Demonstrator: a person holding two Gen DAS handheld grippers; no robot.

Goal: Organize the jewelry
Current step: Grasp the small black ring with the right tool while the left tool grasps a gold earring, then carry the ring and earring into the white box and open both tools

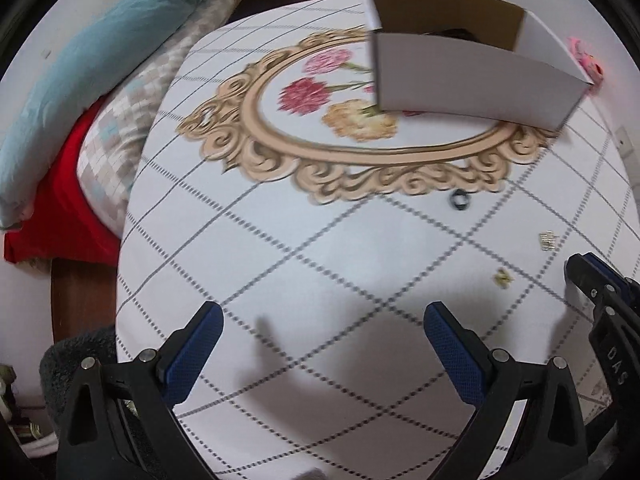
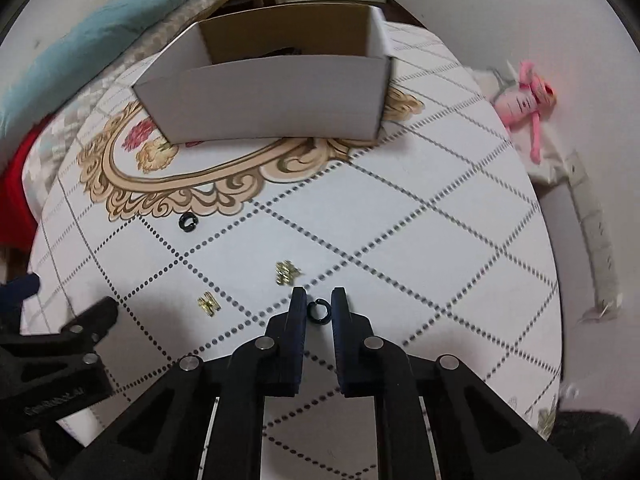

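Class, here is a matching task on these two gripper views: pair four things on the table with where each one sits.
Things:
1. black ring
2. second black ring
3. white box
4. pink toy

Places:
A. beyond the table's right edge
B. between the right gripper's fingers
C. on the flower print
D. just in front of the gold scroll border

Pairs: 1-B, 2-D, 3-C, 4-A

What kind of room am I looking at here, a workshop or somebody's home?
Most likely a home, probably a bedroom. A table with a floral tablecloth stands beside a bed piled with a blue quilt, and a pink plush toy lies by the wall.
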